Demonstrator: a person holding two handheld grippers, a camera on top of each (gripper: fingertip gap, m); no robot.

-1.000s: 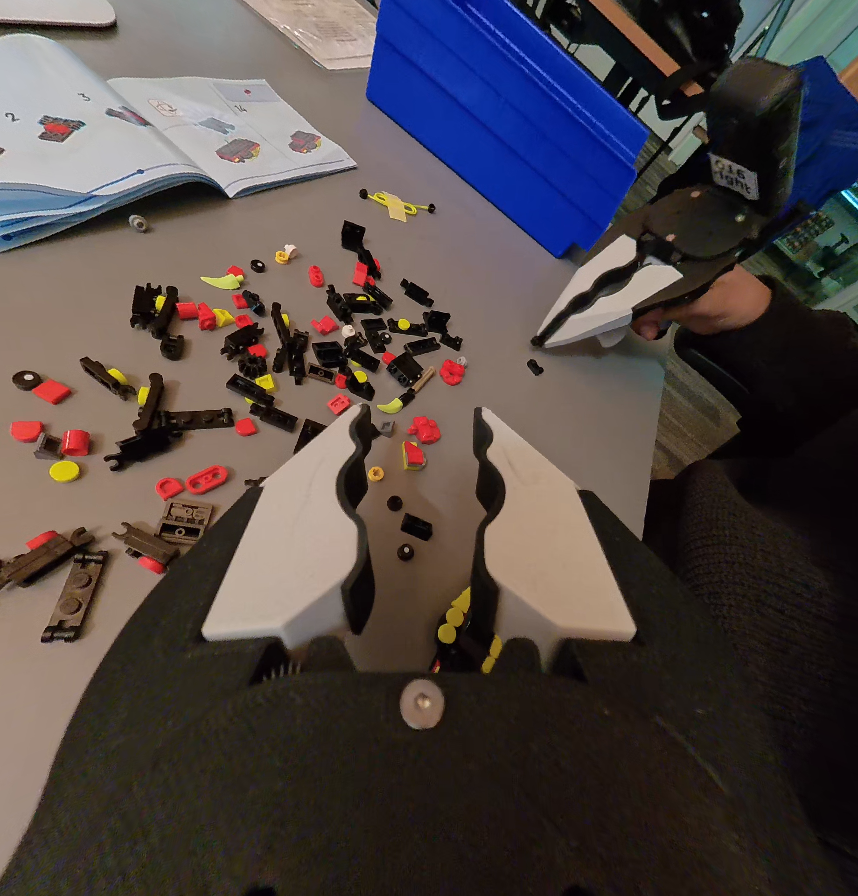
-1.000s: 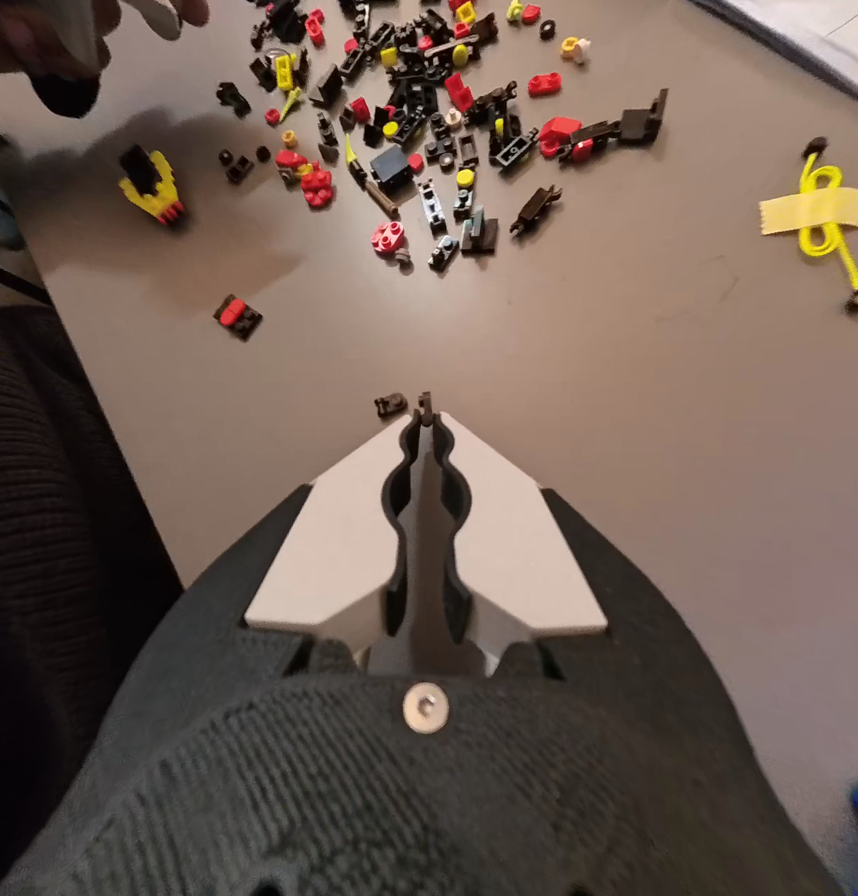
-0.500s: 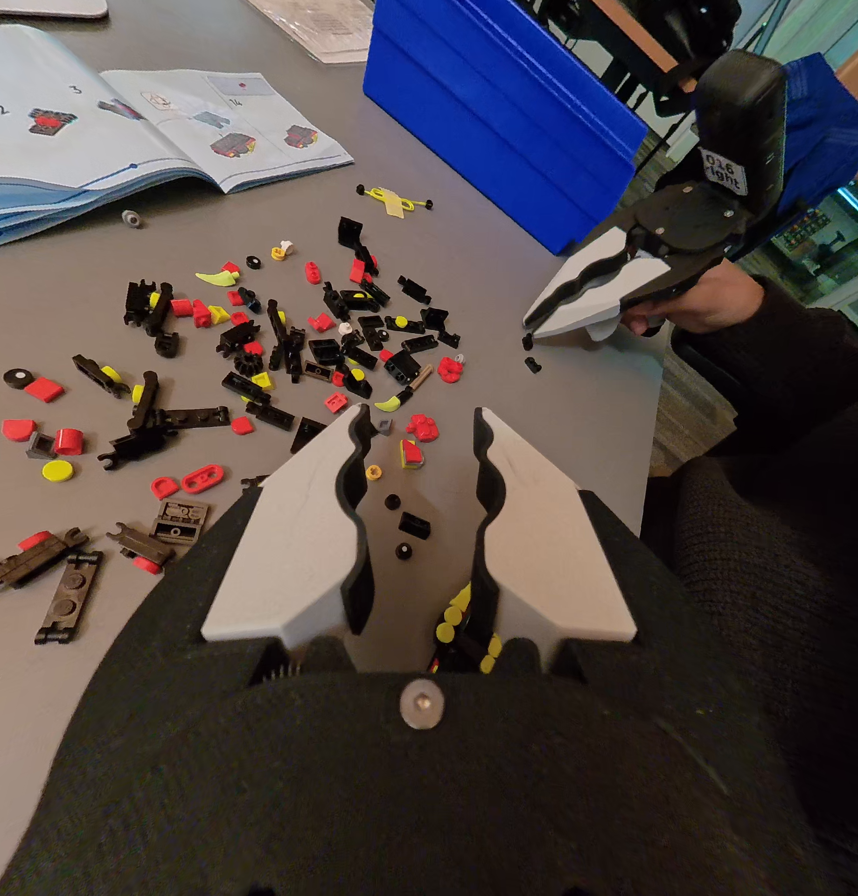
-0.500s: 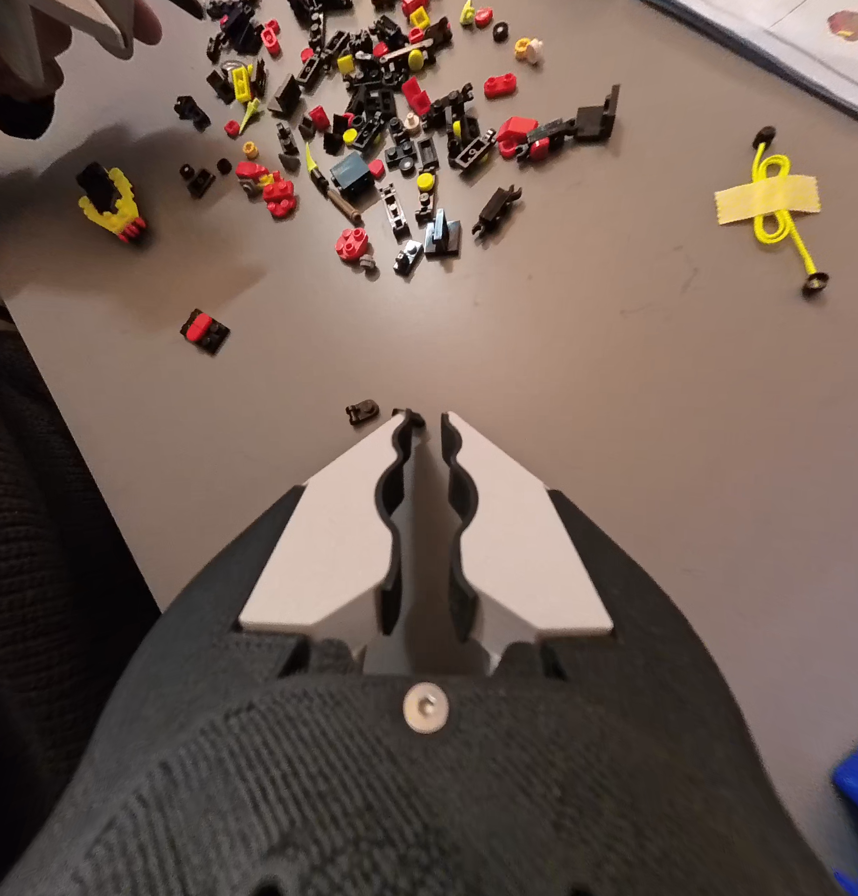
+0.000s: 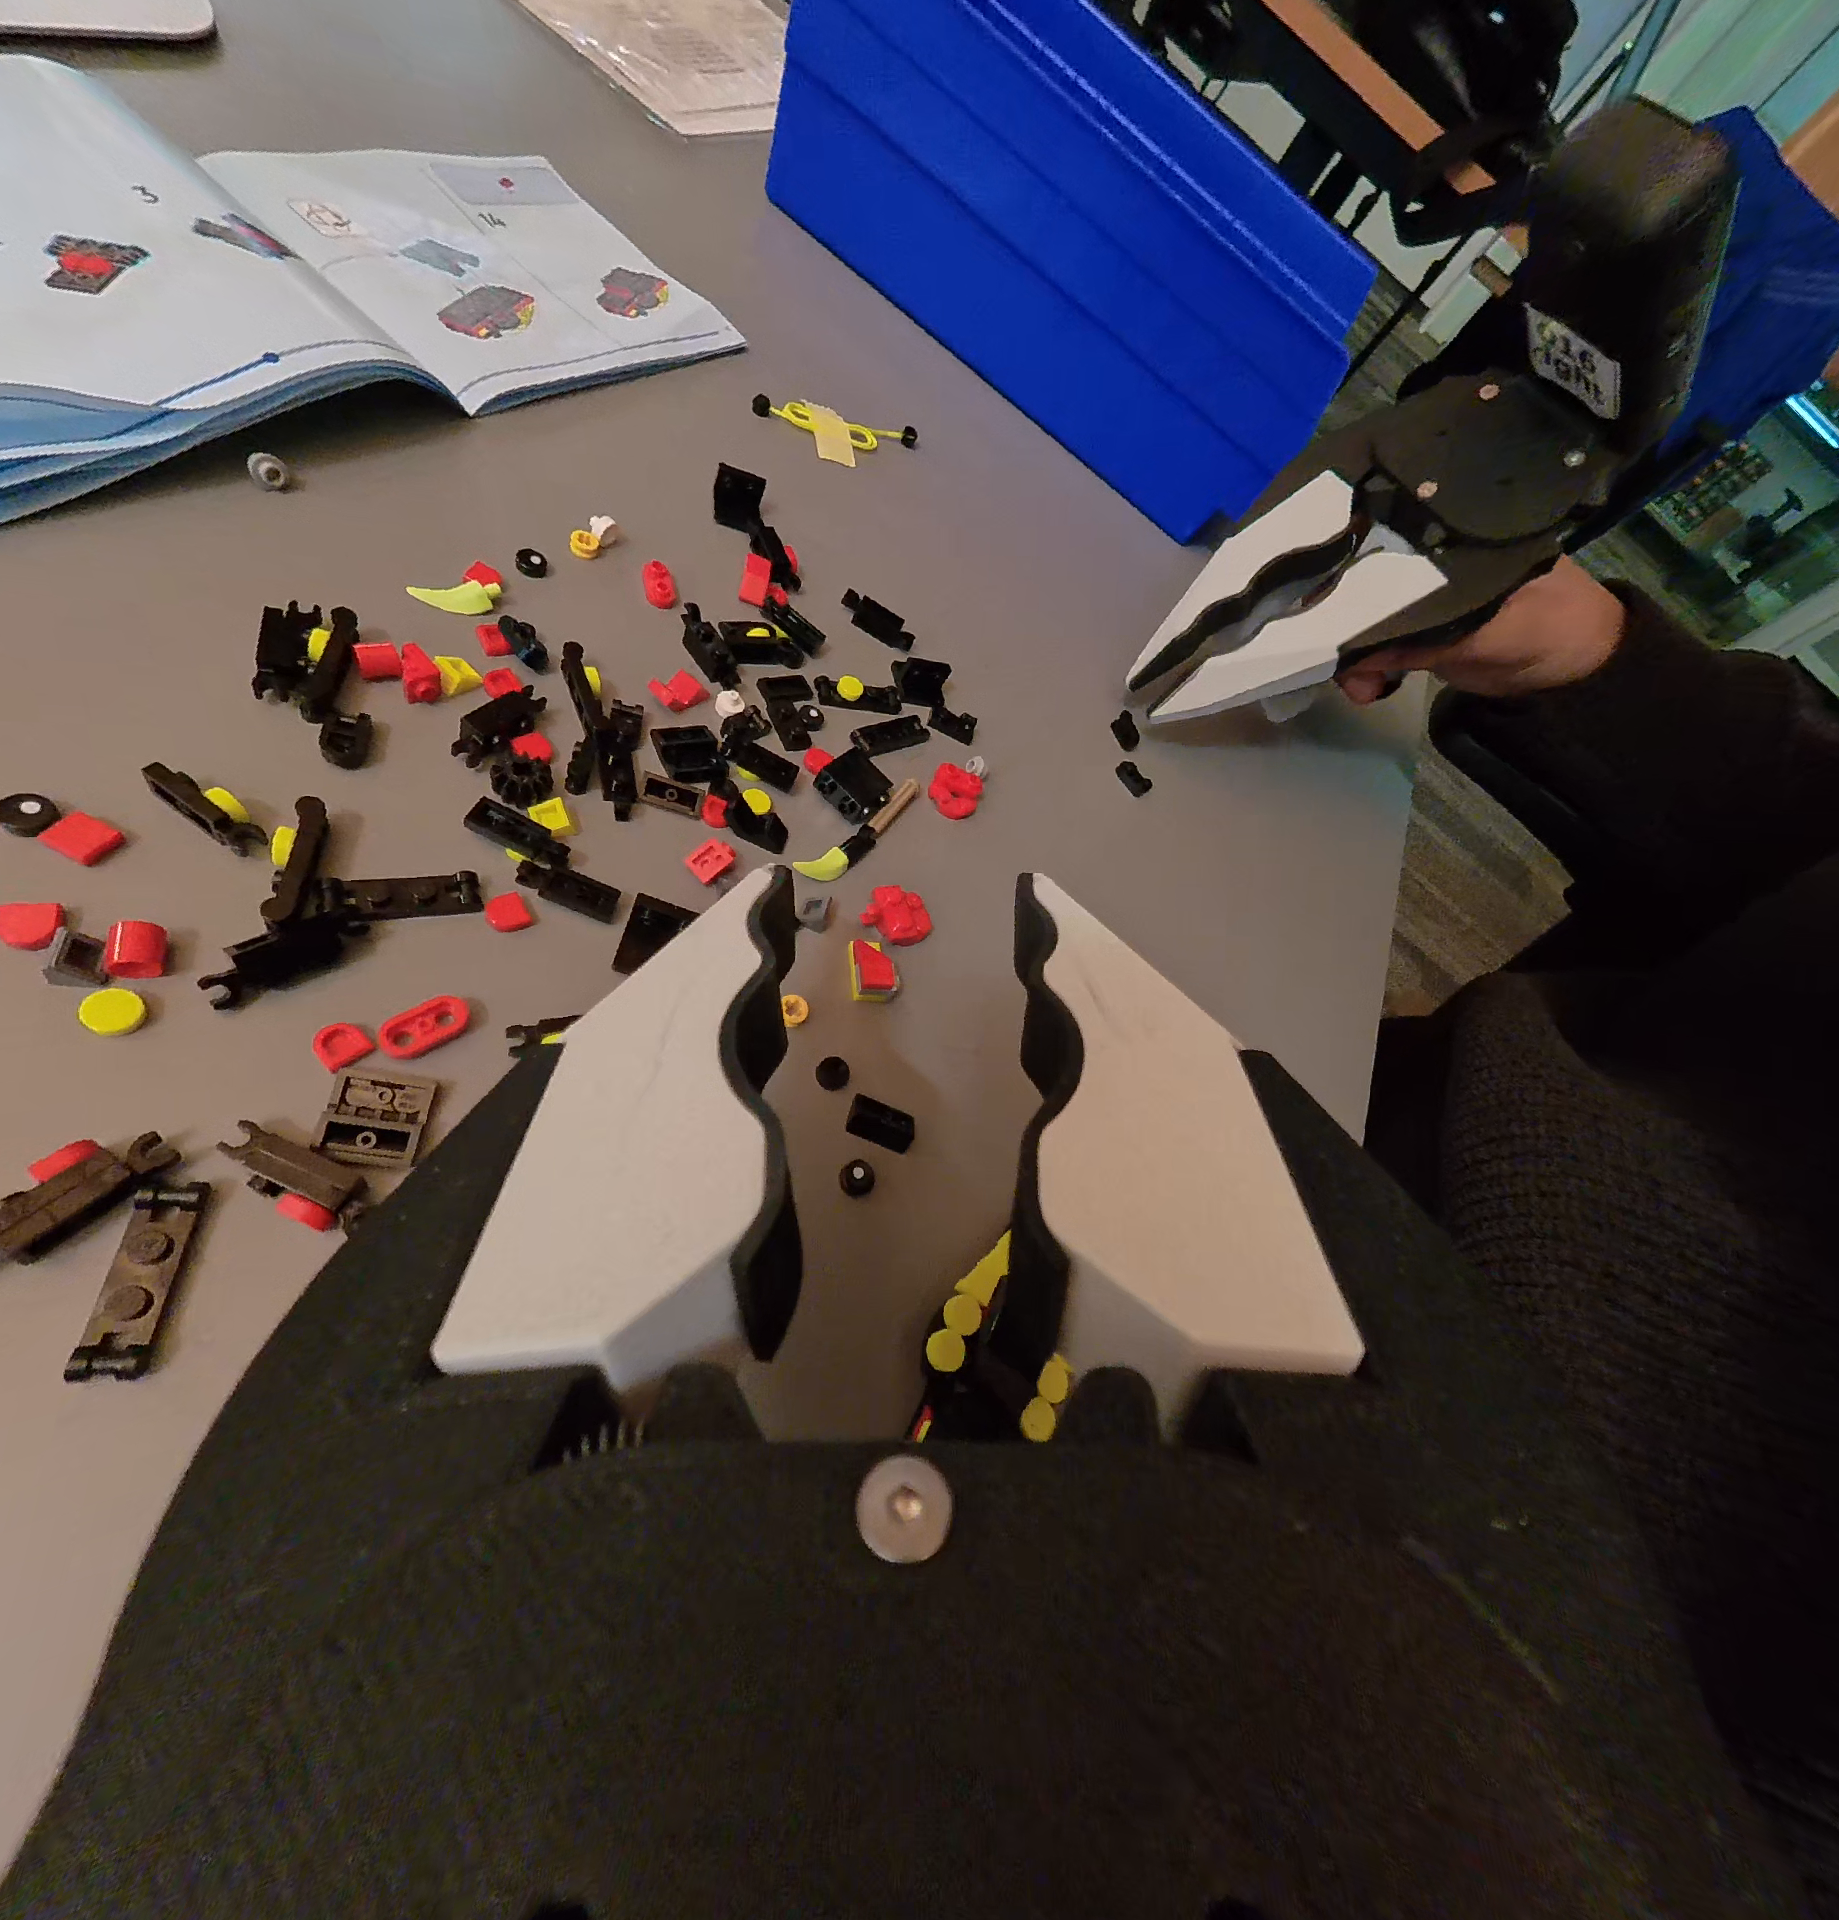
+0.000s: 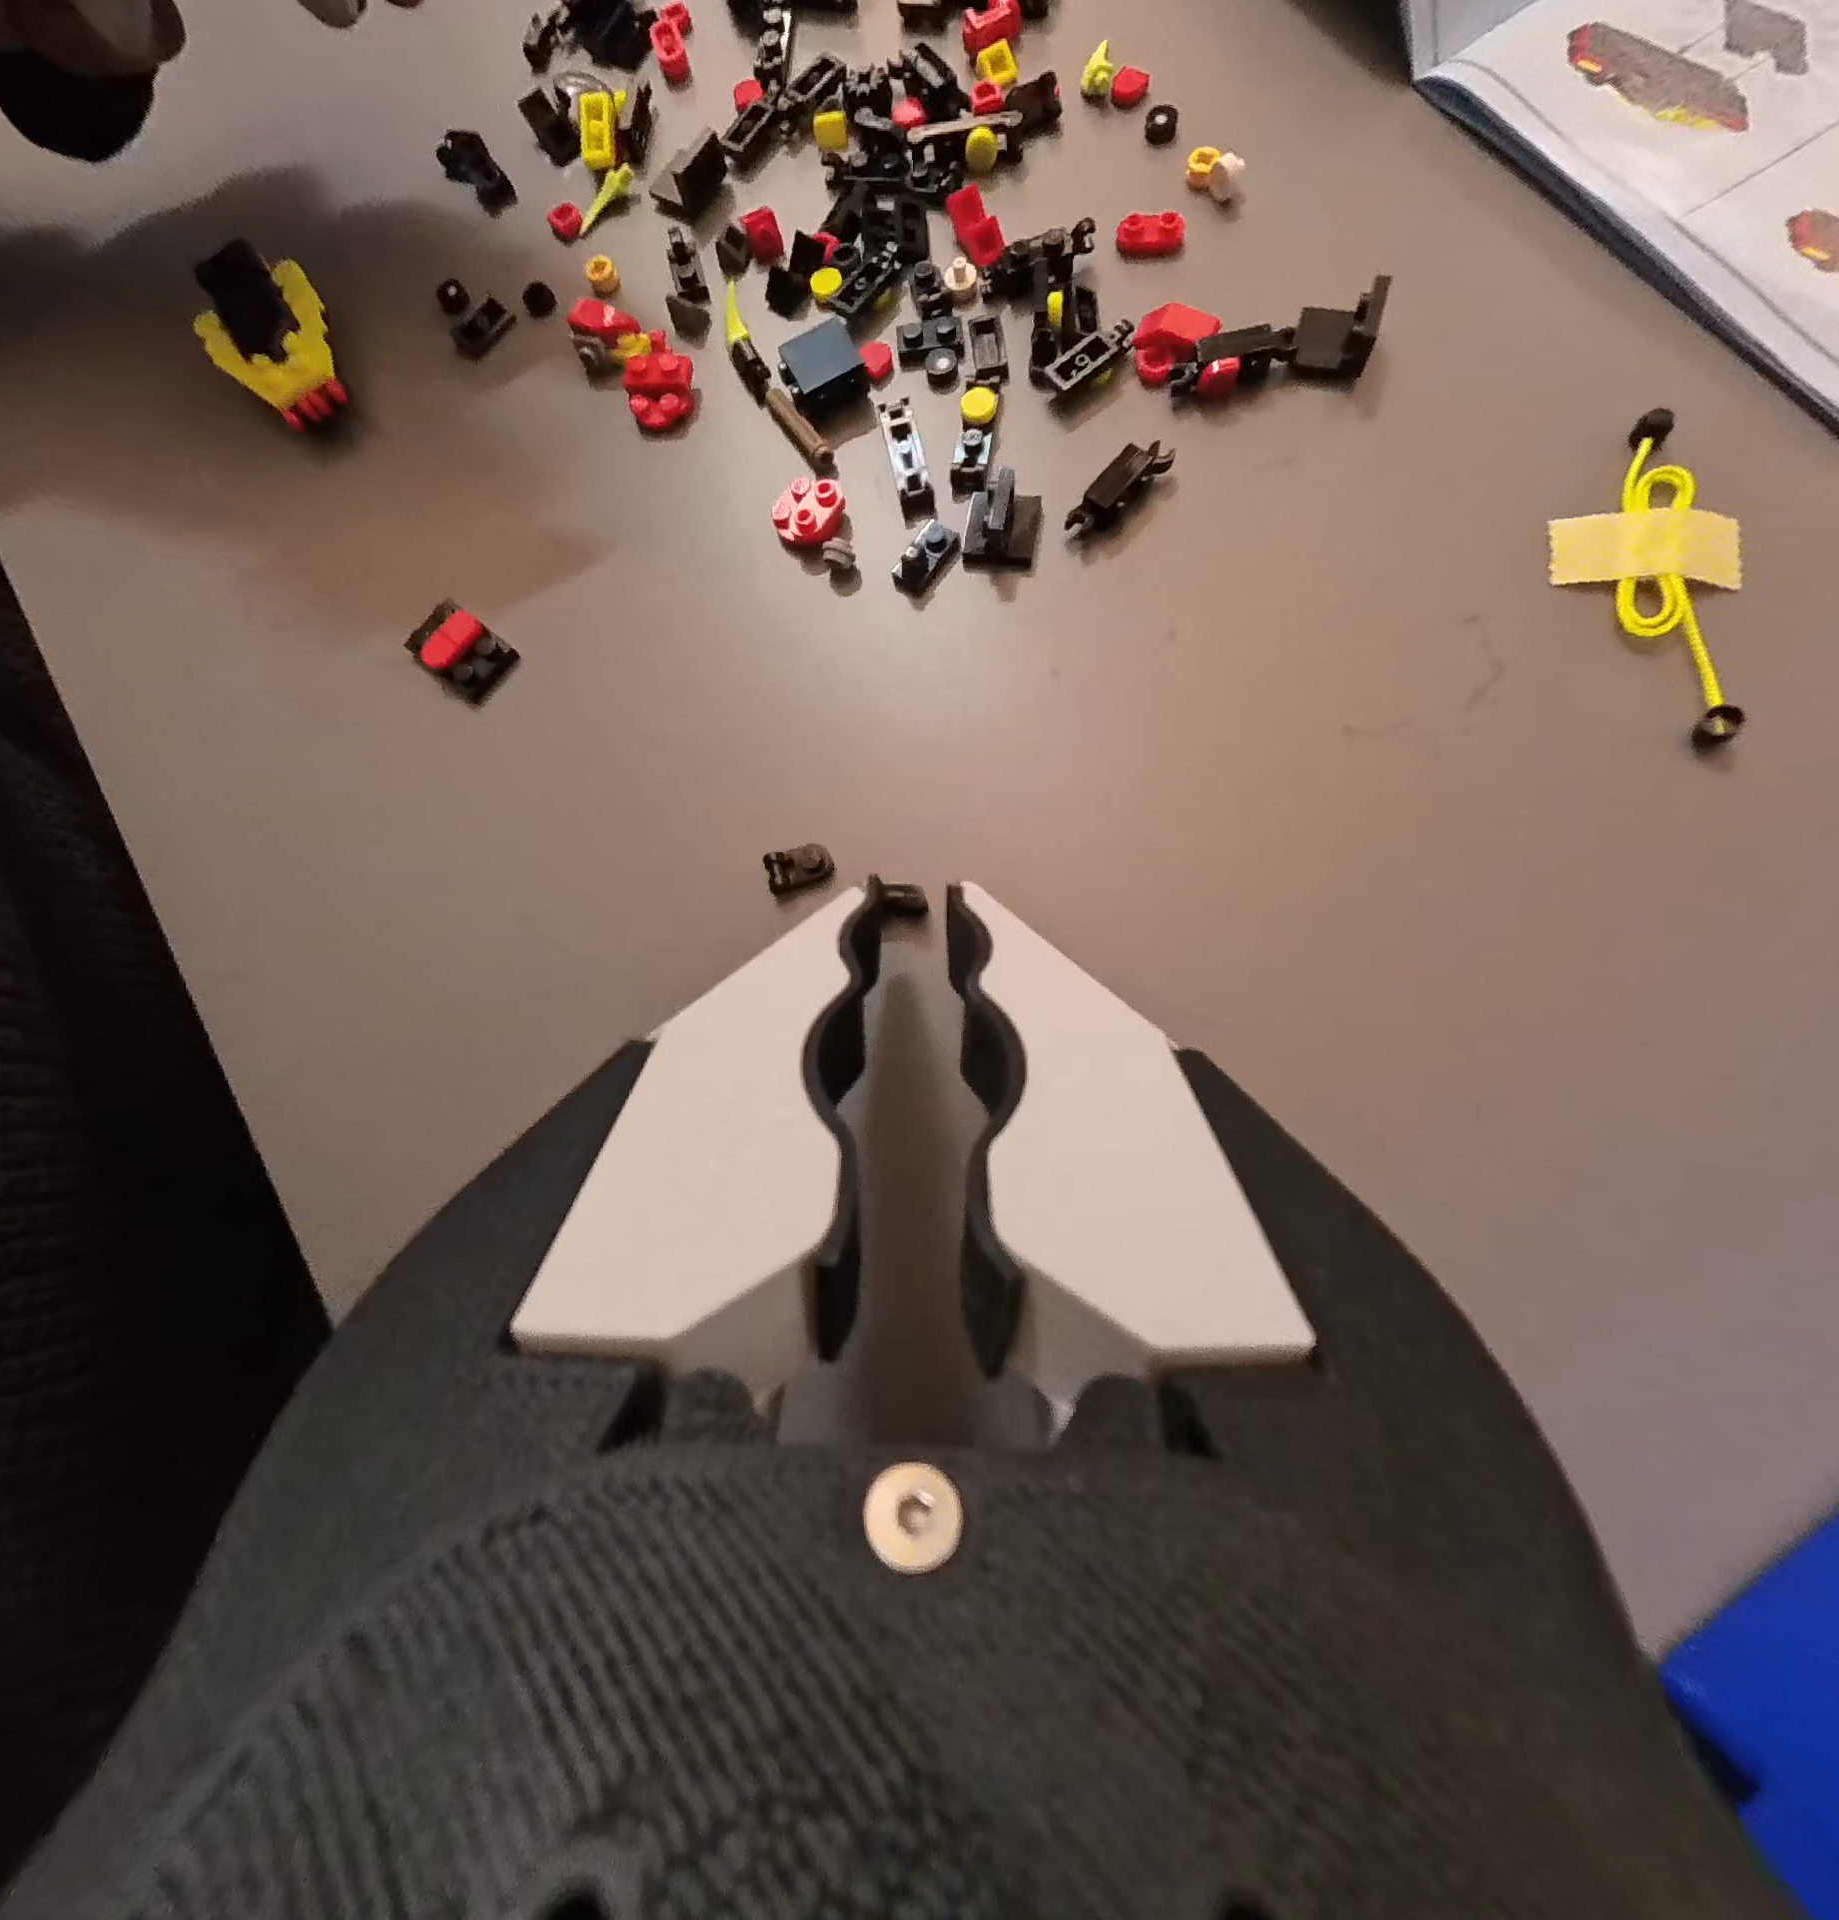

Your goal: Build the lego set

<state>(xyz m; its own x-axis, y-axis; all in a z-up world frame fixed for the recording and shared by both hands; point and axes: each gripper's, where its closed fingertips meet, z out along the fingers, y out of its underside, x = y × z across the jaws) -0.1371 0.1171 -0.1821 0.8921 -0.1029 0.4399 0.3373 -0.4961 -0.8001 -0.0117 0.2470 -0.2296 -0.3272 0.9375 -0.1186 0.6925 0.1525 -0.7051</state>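
Left gripper [image 5: 899, 899]: fingers spread wide above the grey tabletop [image 5: 1154, 935], nothing between them but loose pieces lying on the table, including a small red-and-yellow brick piece [image 5: 871, 971] and a black rectangular plate [image 5: 880, 1122].

Right gripper [image 6: 910, 896]: fingers slightly parted, tips down at the table. A tiny black clip piece [image 6: 899, 899] lies between the tips, against the left finger, with a gap to the right one. A 2nd small black clip piece [image 6: 799, 865] lies just beside.

Blue plastic bin [image 5: 1050, 208] stands at the table's far edge; contents hidden. Open instruction booklet [image 5: 271, 281] lies beyond the scattered red, black and yellow bricks [image 5: 624, 717].
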